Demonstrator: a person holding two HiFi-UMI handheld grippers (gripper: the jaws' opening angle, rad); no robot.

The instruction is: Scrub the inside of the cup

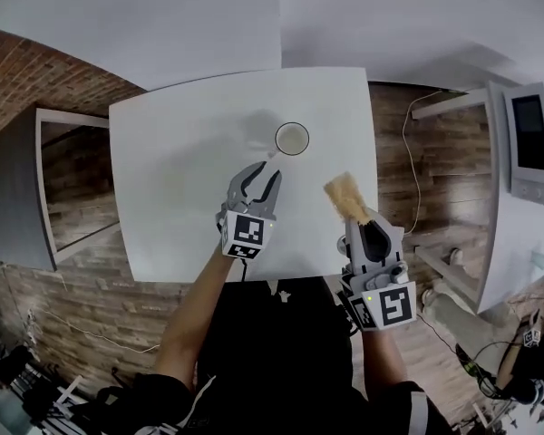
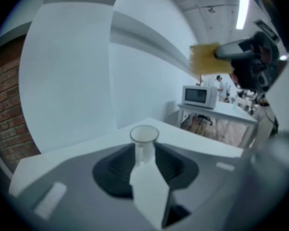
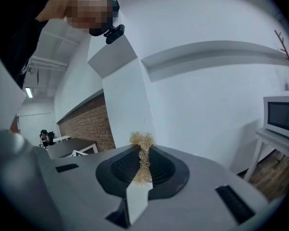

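Note:
A small white cup (image 1: 291,139) stands upright on the white table (image 1: 181,152), toward the far side. My left gripper (image 1: 260,179) hovers just short of it with its jaws apart and nothing between them. In the left gripper view the cup (image 2: 144,135) shows beyond the gap of the left gripper (image 2: 144,160), apart from the pads. My right gripper (image 1: 356,216) is near the table's right edge, shut on a tan fibrous scrubber (image 1: 346,197). The right gripper view shows the scrubber (image 3: 142,153) pinched between the jaws of the right gripper (image 3: 143,165). The scrubber (image 2: 205,59) also appears raised in the left gripper view.
A grey cabinet (image 1: 18,188) stands left of the table and a white wall unit (image 1: 529,143) at the right. Cables run over the wooden floor (image 1: 417,170). A microwave (image 2: 199,96) sits on a far bench.

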